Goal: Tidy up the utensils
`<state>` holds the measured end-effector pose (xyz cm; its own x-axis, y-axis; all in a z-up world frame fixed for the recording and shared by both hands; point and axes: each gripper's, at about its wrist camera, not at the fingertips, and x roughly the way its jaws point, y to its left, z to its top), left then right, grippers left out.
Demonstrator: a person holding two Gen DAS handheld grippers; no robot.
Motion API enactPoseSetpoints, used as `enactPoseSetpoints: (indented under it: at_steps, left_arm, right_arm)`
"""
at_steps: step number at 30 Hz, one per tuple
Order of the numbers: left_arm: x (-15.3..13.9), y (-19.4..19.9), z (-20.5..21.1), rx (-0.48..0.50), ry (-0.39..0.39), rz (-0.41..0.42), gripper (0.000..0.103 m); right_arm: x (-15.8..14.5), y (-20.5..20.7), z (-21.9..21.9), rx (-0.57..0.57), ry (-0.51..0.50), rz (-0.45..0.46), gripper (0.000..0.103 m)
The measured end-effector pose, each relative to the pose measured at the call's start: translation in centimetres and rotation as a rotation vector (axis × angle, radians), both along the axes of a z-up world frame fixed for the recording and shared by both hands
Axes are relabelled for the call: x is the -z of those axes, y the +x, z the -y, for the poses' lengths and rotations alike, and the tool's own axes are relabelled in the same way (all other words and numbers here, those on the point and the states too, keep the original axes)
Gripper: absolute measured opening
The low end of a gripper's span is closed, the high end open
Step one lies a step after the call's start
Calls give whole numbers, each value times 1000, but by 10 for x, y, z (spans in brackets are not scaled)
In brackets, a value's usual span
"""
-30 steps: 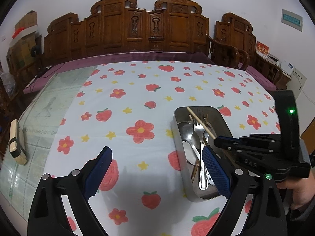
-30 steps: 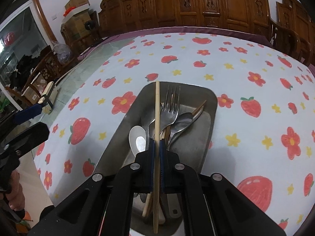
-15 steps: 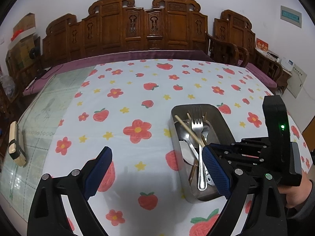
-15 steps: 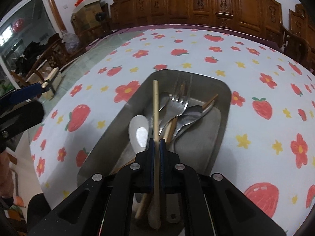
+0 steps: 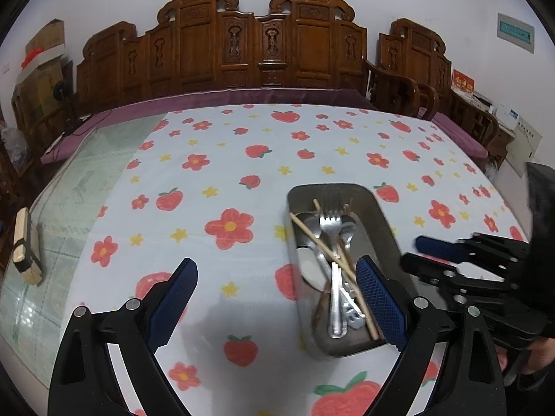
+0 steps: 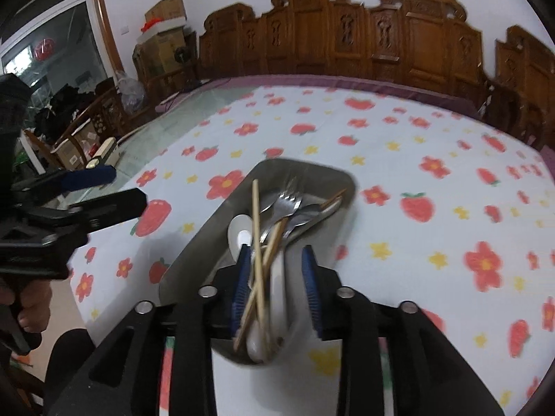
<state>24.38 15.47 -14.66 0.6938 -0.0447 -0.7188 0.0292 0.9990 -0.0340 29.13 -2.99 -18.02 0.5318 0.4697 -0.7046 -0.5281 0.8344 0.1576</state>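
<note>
A steel tray [image 5: 381,222] [image 6: 312,170] sits on the strawberry-print cloth, holding a fork [image 5: 331,223] [image 6: 286,201], metal spoons, a white spoon [image 6: 241,228] and wooden chopsticks [image 5: 322,242]. One long chopstick [image 6: 256,215] lies loose across the pile. My right gripper [image 6: 275,260] [image 5: 426,253] hovers over the tray's near end. Its jaws are opening, and the chopsticks lie between the blue pads with neither pad pressing on them. My left gripper [image 5: 274,270] [image 6: 104,187] stands wide open above the cloth just left of the tray, holding nothing.
A wooden brush-like block [image 5: 24,246] lies at the table's left edge on the green covering. Carved wooden chairs [image 5: 260,45] line the far side. Cardboard boxes [image 6: 163,24] are stacked at the back left. A hand [image 6: 27,308] grips the left tool.
The right gripper's jaws parted and let go of the long chopstick, which now lies in the tray. The right gripper drew back and rose a little. The left gripper stayed put.
</note>
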Motion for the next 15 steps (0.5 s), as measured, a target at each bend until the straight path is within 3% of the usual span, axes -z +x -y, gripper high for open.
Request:
enactPoseSetpoints:
  at_steps: [3,10,15]
  left_arm:
    - [-4,-4,10,-4,-15,12,95]
    - [-18,-22,48,1,-25,38,95]
    - [-32,-41,78,12,-4,72,95]
  right_arm:
    - [-14,-13,20,36,-13,45,49]
    - [-42,-49,78,151,-17,128,92]
    - [-62,-76,114,224,1,177,100]
